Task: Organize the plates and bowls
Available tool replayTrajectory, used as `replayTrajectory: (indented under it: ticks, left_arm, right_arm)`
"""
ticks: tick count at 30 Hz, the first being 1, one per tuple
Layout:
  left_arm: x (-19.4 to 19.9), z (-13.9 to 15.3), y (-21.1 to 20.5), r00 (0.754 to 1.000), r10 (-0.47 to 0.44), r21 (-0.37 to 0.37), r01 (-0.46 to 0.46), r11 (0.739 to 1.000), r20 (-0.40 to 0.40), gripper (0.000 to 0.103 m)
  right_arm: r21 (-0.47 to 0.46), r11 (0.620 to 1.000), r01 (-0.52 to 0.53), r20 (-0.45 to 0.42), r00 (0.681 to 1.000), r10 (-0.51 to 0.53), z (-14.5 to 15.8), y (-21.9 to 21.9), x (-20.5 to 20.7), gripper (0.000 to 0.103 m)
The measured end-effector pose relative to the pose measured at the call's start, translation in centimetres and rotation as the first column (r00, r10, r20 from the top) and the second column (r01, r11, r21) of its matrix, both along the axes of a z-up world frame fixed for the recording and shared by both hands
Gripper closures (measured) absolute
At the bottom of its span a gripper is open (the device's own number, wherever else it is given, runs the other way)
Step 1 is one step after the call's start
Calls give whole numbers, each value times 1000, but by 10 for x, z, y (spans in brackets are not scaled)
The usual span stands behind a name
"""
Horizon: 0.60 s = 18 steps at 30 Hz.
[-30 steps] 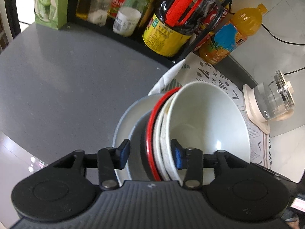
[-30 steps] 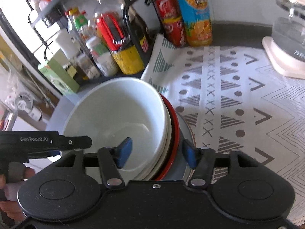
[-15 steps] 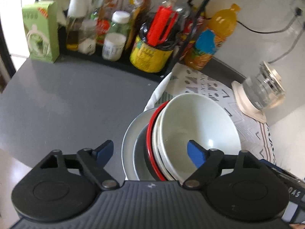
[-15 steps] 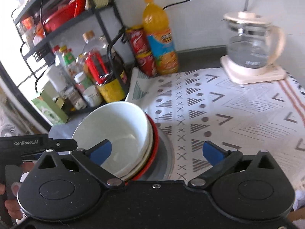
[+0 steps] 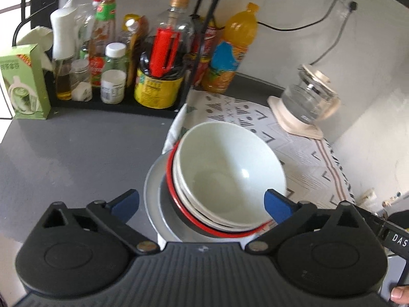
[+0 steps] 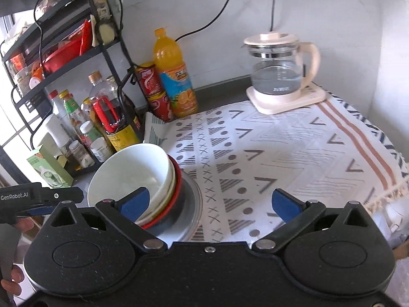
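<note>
A stack of dishes stands at the left edge of the patterned cloth: a white bowl (image 5: pixel 227 171) on top of other white bowls, a red-rimmed dark bowl (image 5: pixel 179 204) below them, and a grey plate (image 5: pixel 150 192) at the bottom. My left gripper (image 5: pixel 202 202) is open and empty, above and behind the stack. In the right wrist view the white bowl (image 6: pixel 133 171) sits at lower left. My right gripper (image 6: pixel 209 202) is open and empty, raised to the right of the stack.
A black rack (image 5: pixel 115 102) with bottles and jars stands at the back left. An orange drink bottle (image 6: pixel 176 81) and red cans (image 6: pixel 153 92) stand by the wall. A glass kettle (image 6: pixel 278 74) sits at the back right. The patterned cloth (image 6: pixel 294 153) covers the right side.
Both grippers opened, let go of the dish stack and pulled back and up. The stack stays at the cloth's left edge.
</note>
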<state>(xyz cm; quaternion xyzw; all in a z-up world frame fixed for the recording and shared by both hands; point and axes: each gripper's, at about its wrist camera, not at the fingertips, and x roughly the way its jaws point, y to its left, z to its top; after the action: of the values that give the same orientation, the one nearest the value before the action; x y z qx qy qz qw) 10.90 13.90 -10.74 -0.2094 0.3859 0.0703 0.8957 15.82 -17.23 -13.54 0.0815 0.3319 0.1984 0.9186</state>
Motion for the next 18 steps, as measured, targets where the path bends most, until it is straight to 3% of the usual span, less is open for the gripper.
replayTrajectory:
  ticks: [12, 18]
  left_arm:
    - [-20, 12, -40, 994, -93, 46, 91, 995, 57, 0]
    - [-45, 16, -59, 995, -87, 56, 84, 995, 57, 0]
  right_arm:
    - [-52, 996, 67, 54, 996, -64, 0, -40, -47, 0]
    - [-84, 992, 97, 79, 993, -90, 1, -53, -80, 0]
